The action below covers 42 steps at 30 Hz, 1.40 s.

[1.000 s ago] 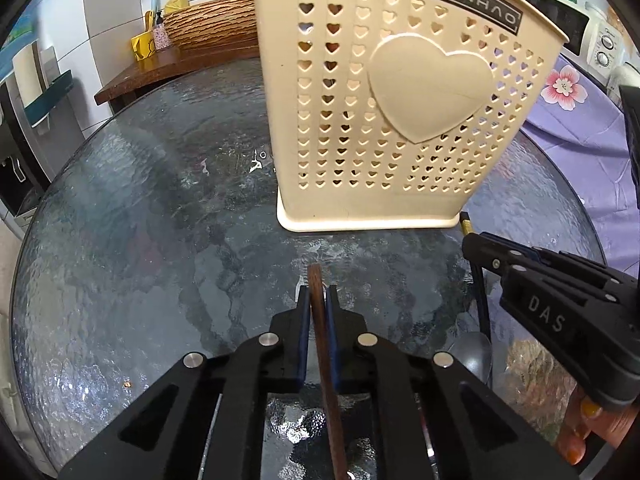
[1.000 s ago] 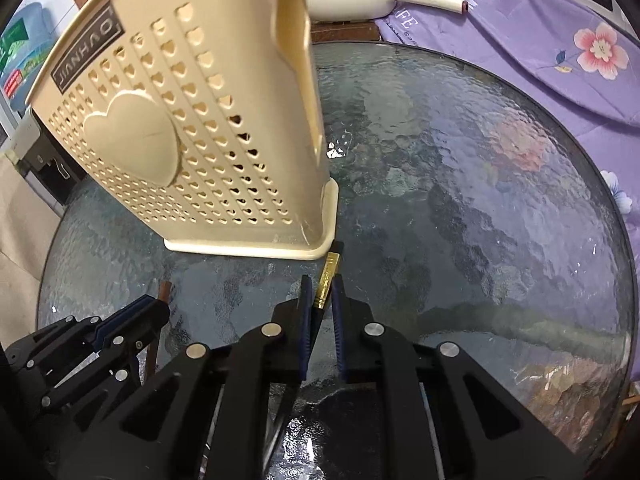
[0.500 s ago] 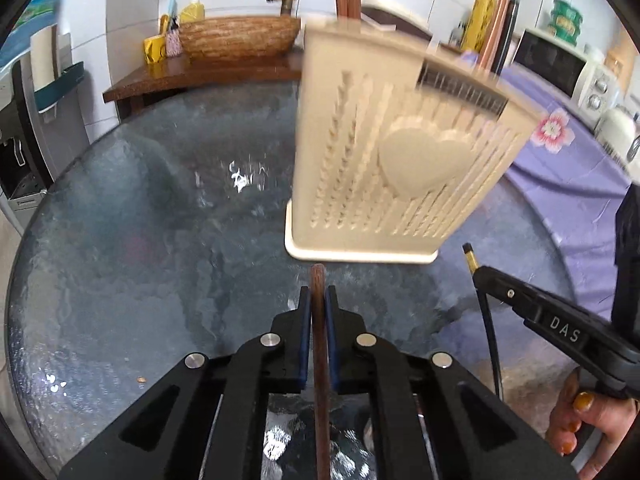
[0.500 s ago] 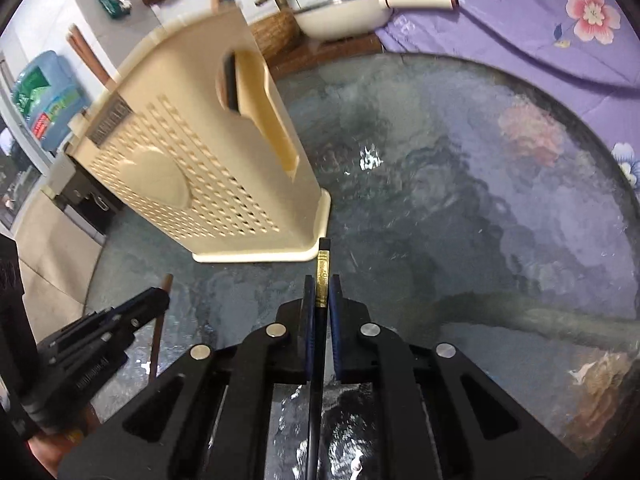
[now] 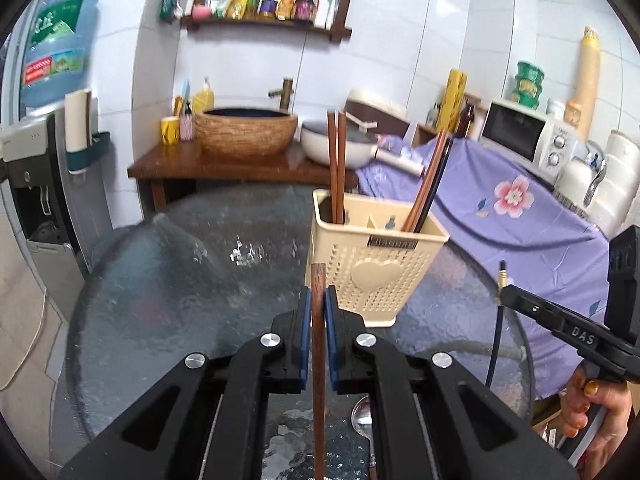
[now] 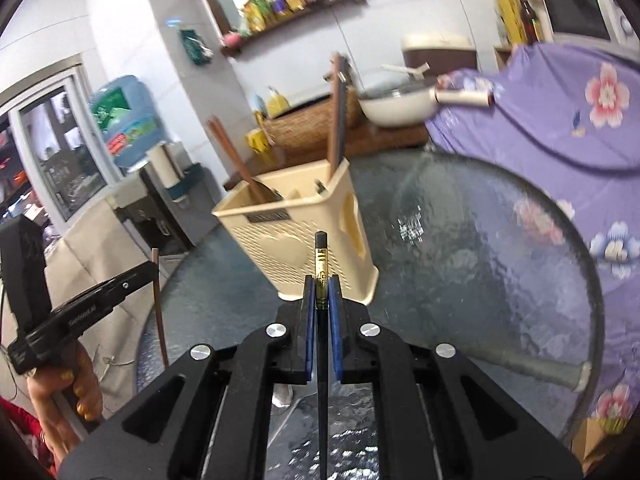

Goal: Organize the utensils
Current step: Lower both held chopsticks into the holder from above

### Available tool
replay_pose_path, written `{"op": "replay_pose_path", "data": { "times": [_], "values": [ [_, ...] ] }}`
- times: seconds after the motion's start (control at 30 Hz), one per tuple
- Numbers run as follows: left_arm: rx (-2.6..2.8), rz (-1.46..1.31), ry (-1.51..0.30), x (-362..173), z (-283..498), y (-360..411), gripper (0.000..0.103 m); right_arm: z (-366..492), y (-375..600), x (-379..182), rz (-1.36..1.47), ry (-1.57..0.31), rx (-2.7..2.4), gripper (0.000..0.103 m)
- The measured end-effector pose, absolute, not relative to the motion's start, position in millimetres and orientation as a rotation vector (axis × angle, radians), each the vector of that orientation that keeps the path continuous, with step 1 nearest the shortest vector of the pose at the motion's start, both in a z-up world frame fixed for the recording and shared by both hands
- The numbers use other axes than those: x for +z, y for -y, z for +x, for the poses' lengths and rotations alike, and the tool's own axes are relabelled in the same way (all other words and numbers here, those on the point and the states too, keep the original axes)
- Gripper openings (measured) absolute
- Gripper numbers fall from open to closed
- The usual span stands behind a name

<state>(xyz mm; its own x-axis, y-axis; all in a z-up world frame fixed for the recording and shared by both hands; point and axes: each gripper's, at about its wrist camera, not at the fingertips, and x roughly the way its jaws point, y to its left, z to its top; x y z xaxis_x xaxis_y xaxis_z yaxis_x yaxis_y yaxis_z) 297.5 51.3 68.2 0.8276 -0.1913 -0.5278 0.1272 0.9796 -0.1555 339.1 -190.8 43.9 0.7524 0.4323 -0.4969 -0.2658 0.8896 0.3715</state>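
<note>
Left wrist view: left gripper (image 5: 319, 304) clamps a brown chopstick (image 5: 319, 364) just before the cream utensil basket (image 5: 376, 264). Right wrist view: right gripper (image 6: 321, 296) pinches a black gold-banded chopstick (image 6: 321, 276) before the same basket

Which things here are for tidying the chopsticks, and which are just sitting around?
For the job:
brown chopstick in left tongs
black chopstick in right tongs
cream utensil holder
spoon

Just lying about:
microwave
white pan
water jug
</note>
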Motion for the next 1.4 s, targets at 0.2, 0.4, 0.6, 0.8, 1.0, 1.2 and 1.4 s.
{"op": "replay_pose_path", "data": {
  "times": [0.2,0.4,0.6,0.8,1.0,1.2,1.4],
  "values": [
    [-0.173,-0.099,-0.512,92.2,276.5,-53.1,0.007,312.4,187.7,76.3,0.247,-0.553,0.427,0.007],
    [-0.185,-0.11,-0.491,104.6,265.9,-58.2,0.007,304.7,185.0,90.2,0.217,-0.537,0.441,0.007],
    [-0.195,-0.1,-0.471,117.3,268.5,-56.9,0.007,310.0,181.3,102.0,0.186,-0.527,0.448,0.007],
    [-0.235,-0.114,-0.45,137.8,274.3,-56.1,0.007,318.8,180.3,113.0,0.177,-0.542,0.458,0.007],
    [-0.281,-0.131,-0.43,175.7,292.8,-56.1,0.007,331.0,186.5,144.8,0.178,-0.531,0.472,0.007],
    [-0.291,-0.13,-0.411,223.5,320.8,-48.6,0.007,352.8,183.5,194.5,0.159,-0.498,0.464,0.007],
    [-0.269,-0.125,-0.369,266.5,344.7,-40.9,0.007,380.1,179.9,248.5,0.141,-0.445,0.421,0.007]
  ]
}}
